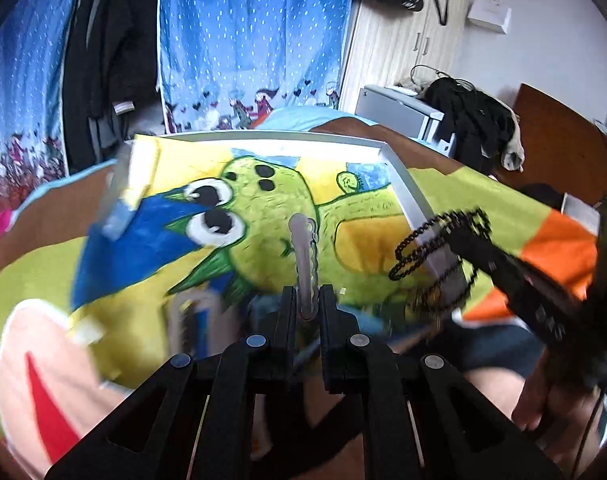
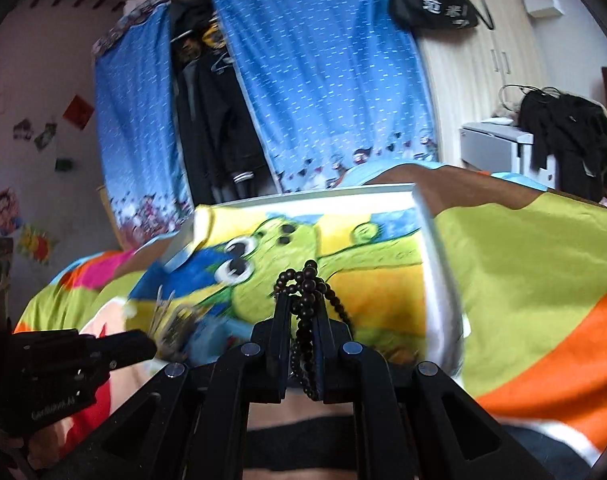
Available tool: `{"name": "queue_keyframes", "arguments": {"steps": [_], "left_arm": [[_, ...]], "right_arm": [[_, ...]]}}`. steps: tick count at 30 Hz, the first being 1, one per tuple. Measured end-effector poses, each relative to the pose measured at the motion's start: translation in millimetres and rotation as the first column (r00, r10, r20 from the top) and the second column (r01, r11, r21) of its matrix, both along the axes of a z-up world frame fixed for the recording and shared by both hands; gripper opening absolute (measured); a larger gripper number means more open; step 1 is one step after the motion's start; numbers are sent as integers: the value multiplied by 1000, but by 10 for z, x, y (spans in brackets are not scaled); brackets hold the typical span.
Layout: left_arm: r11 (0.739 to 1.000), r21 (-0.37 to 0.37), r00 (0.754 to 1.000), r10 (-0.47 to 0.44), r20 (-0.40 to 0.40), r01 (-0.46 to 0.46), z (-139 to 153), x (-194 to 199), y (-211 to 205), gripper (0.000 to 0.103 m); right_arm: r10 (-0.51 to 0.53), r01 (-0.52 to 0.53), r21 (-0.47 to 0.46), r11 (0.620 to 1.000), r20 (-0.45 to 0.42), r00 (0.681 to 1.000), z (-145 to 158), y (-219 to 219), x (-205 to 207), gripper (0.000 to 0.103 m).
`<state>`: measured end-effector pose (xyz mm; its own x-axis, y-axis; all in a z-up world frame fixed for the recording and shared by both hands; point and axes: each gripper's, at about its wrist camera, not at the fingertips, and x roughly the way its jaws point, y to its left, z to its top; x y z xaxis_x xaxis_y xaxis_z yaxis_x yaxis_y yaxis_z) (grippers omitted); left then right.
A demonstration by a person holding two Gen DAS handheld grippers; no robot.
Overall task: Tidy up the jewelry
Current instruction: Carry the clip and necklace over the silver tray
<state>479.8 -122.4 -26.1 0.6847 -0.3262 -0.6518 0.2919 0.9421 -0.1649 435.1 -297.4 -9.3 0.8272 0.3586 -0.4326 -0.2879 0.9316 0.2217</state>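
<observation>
While both grippers hang above the tray, each has a catch. Nearest in the left wrist view, the left gripper [image 1: 308, 300] has its fingers pressed in on a pale bracelet [image 1: 302, 256], a translucent loop with a fine chain beside it, standing up out of the tips. In the right wrist view the right gripper [image 2: 303, 312] pinches a string of dark beads [image 2: 308, 280], bunched above the tips and trailing down between the fingers and off to one side.

Just past the tips lies the tray [image 1: 413, 196], a shallow white-rimmed one with a green cartoon creature painted on its floor, sitting on a bright bedspread [image 2: 515, 264]. More jewelry, blurred, lies at the tray's near edge [image 1: 191, 320]; I can't make out what. Beyond, a blue curtain [image 2: 323, 80] and hanging coats.

Risks? The bracelet is held by a thin bit only; a jolt could slide it free. The loose bead loops swing and could snag the other gripper, or tangle with that blurred pile when set down.
</observation>
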Motion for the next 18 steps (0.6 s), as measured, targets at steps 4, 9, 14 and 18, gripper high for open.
{"name": "queue_keyframes", "arguments": {"steps": [4,9,14,18], "left_arm": [[1000,27,998,1,-58,1,-66,281,-121,8],[997,74,995,0,-98,8,-215,401,-254,8],[997,70,991,2,-136,8,-311,458,-289,8],[998,60,987,10,-158,0,-322,476,-265,9]], "right_arm": [[-43,44,46,998,-29,999,-66,-225,157,10],[-90,99,96,991,-88,992,-191,-469,274,10],[-102,118,120,986,-131,986,-287,-577,330,10],[-93,111,107,988,-156,983,-332,-575,354,10]]}}
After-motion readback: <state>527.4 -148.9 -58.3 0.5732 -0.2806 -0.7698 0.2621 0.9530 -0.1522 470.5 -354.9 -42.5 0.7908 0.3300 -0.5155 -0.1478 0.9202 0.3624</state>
